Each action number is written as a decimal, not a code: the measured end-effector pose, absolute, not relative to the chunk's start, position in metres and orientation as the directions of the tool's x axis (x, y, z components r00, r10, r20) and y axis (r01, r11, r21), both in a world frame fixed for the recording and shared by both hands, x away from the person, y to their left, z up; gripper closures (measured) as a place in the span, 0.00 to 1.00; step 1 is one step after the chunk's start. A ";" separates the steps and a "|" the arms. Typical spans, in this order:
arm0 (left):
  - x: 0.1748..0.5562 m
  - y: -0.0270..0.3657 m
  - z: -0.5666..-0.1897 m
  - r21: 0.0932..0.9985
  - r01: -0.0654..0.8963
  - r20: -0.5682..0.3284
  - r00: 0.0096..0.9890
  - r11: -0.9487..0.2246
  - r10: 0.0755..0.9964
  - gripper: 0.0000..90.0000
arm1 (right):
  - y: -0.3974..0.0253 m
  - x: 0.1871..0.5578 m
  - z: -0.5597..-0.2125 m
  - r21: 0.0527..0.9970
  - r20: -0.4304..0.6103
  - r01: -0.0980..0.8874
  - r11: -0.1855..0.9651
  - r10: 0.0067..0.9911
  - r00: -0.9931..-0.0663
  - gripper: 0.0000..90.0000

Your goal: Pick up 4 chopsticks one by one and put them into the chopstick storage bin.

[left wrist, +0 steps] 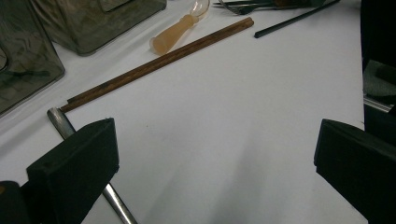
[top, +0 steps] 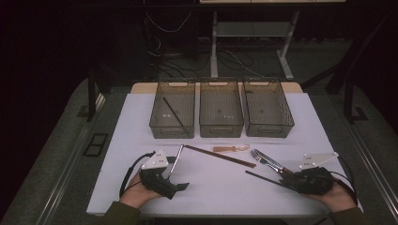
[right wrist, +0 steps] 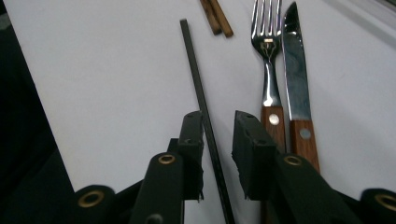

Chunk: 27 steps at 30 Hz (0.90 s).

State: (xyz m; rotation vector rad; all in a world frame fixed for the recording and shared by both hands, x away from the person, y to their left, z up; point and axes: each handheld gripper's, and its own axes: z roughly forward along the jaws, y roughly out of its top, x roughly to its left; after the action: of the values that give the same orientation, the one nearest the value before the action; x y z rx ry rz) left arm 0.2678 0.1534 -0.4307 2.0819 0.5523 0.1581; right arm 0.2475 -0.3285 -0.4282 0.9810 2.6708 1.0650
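My right gripper (right wrist: 219,126) (top: 287,179) rests low on the white mat at the front right. Its jaws stand narrowly apart astride a black chopstick (right wrist: 194,70) (top: 263,177), with a gap still showing on one side. A fork (right wrist: 267,56) and a wooden-handled knife (right wrist: 295,70) lie just beside it. My left gripper (left wrist: 215,154) (top: 180,186) is wide open at the front left with nothing between its jaws. A metal handle (left wrist: 60,122) (top: 178,157) runs under its left jaw. A pair of brown chopsticks (left wrist: 159,63) (top: 220,156) and an amber plastic spoon (left wrist: 175,35) (top: 231,148) lie mid-table.
Three translucent bins stand in a row at the back: left (top: 172,133), middle (top: 221,132), right (top: 270,132). The left one holds another black chopstick (top: 173,112). The white mat (top: 211,192) ends close to my hands at the front.
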 end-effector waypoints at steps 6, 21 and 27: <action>0.268 0.153 -0.431 0.831 0.322 -0.103 0.890 -0.453 0.444 0.00 | -0.336 0.245 -0.434 0.630 0.135 0.529 0.569 0.591 -0.796 0.84; 0.268 0.152 -0.431 0.831 0.323 -0.103 0.890 -0.454 0.445 0.00 | -0.335 0.249 -0.441 0.603 0.112 0.502 0.620 0.557 -0.823 0.88; 0.268 0.151 -0.432 0.830 0.324 -0.104 0.890 -0.454 0.444 0.00 | -0.326 0.246 -0.439 0.574 0.038 0.453 0.682 0.531 -0.847 0.86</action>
State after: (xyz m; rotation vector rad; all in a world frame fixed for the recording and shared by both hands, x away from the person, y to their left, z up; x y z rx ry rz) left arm 0.2675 0.1513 -0.4317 2.0829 0.5526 0.1560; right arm 0.2461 -0.3264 -0.4388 0.8114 2.7588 0.8884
